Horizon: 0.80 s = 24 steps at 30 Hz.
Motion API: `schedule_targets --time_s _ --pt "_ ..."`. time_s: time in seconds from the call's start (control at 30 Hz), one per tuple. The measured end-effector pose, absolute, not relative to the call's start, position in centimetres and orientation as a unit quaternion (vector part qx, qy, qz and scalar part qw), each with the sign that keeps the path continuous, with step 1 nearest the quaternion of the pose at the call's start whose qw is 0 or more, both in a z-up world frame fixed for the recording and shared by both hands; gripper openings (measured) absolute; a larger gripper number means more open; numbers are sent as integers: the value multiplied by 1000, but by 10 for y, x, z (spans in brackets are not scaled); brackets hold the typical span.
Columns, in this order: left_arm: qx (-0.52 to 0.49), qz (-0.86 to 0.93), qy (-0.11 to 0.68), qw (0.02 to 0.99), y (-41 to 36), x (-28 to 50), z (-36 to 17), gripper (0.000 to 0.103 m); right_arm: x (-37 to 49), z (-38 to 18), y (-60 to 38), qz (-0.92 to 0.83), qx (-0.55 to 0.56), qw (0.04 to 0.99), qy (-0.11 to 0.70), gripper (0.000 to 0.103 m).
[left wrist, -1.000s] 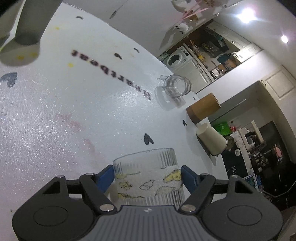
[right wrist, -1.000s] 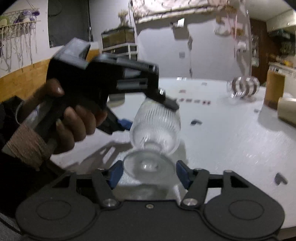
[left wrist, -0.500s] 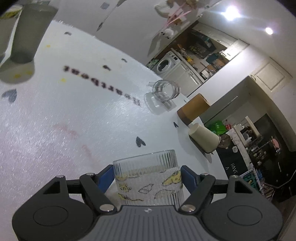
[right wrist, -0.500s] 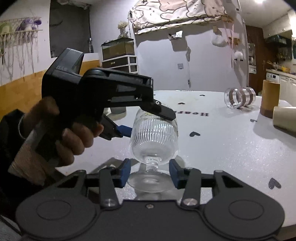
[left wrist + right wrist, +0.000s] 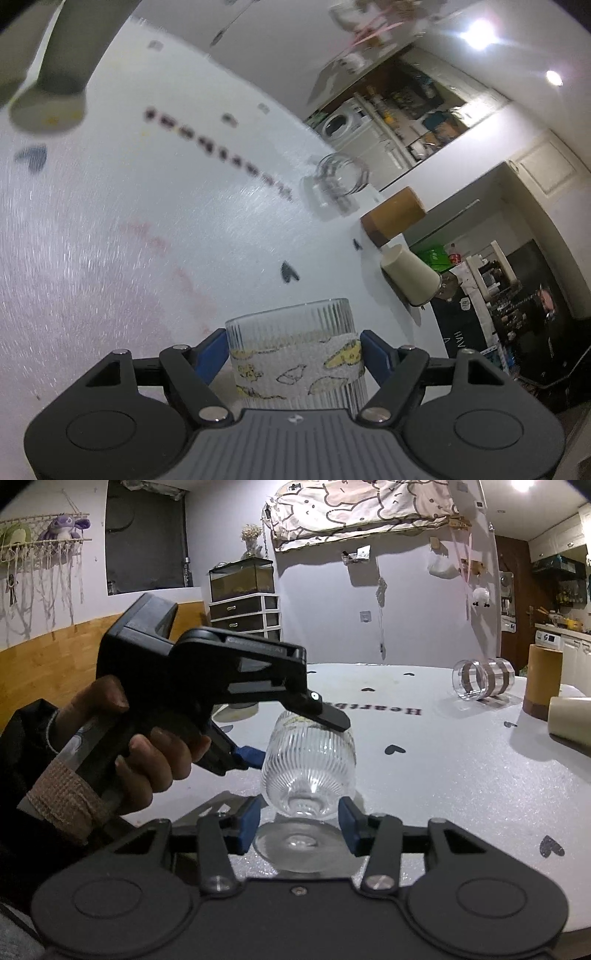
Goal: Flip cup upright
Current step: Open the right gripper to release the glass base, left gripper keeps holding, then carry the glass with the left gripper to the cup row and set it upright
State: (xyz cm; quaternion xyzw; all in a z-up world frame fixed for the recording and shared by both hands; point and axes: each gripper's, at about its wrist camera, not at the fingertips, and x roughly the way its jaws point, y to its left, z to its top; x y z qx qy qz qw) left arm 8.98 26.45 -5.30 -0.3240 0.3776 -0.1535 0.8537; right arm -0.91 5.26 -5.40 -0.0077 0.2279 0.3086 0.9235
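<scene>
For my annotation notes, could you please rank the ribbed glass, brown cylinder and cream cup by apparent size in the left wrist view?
1. Ribbed glass, though nearness exaggerates it.
2. Brown cylinder and cream cup: alike, unranked.

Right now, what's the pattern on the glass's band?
White band with yellow and outlined shapes, on the ribbed clear glass; left wrist view.

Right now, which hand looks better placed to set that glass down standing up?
Probably the left. Its claw grips the glass around the bowl, while the right claw sits open astride the stem, not gripping, with the foot nearest its camera.
</scene>
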Motion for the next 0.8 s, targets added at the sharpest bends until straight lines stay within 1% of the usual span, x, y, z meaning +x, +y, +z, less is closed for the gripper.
schedule_targets --time_s 0.1,0.33,0.43,0.6,0.8 --pt "-285 -155 345 881 261 76 -39 76 -5 -54 52 309 2 922 232 46" --pt "-163 -112 258 946 254 47 -9 76 0 -51 47 287 18 931 226 46" --pt "-123 -80 236 961 256 44 -4 76 3 -50 46 281 20 933 224 46" --pt "-81 -28 218 972 268 47 2 75 7 -50 47 270 17 937 223 46" --pt "-55 48 215 974 309 55 5 75 10 -50 48 266 18 937 225 46"
